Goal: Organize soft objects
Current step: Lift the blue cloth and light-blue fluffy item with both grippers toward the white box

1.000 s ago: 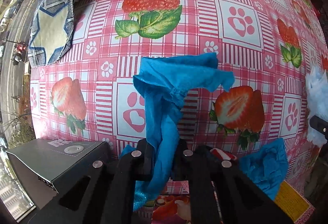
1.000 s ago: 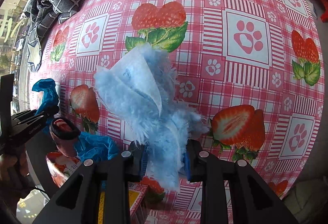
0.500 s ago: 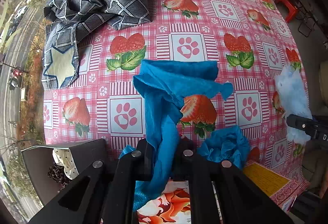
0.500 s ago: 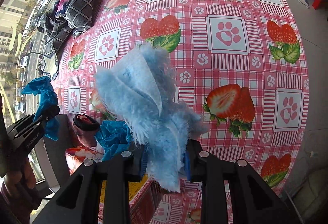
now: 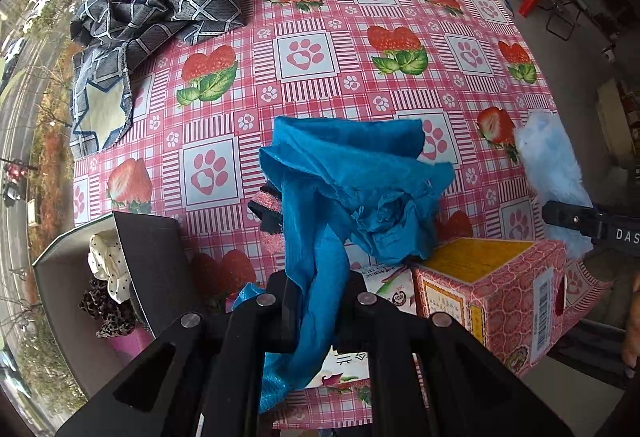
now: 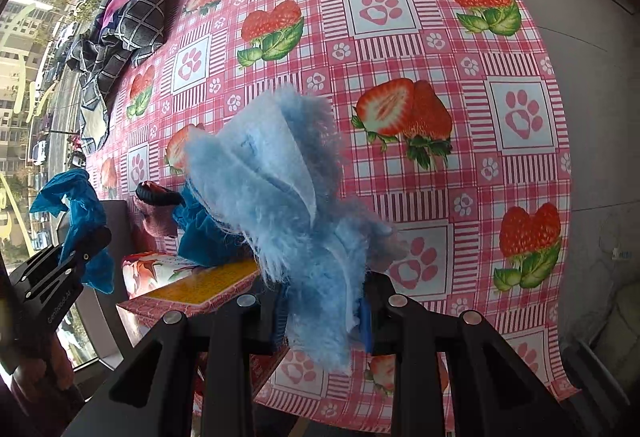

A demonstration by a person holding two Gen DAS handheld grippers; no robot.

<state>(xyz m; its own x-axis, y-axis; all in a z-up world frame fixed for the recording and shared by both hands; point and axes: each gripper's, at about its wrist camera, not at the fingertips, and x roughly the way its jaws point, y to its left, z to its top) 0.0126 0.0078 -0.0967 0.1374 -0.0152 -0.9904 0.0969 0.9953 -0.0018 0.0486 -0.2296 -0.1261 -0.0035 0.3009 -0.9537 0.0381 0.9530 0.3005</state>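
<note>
A round desk [image 5: 400, 49] under a pink strawberry-and-paw-print cover fills both views. The left gripper [image 5: 320, 297] is clenched on a bright blue cloth [image 5: 348, 173], held up above the near edge of the desk; the cloth fans out over the jaws and a tail hangs down below them. The right gripper [image 6: 324, 309] is clenched on a pale blue fluffy cloth [image 6: 272, 189], also lifted clear of the desk, its shaggy fibres spilling past the jaws on both sides.

At the near edge, below the two grippers, lie a crumpled blue cloth [image 5: 396, 229], a pink sock with a dark cuff [image 6: 154, 209] and a pink patterned box [image 5: 500, 293]. To the left stands a dark open bin [image 5: 152, 257] that already holds a polka-dot fabric [image 5: 106, 261] and a leopard-print one. A dark checked blanket [image 5: 160, 9] lies bunched at the far left of the desk.

The risk from here, as I judge it, is the hanging tail of the bright blue cloth: it could snag on the rim of the bin or drape over the box and drag it. The fluffy cloth is held by only part of its bulk and may slip free if swung quickly.
</note>
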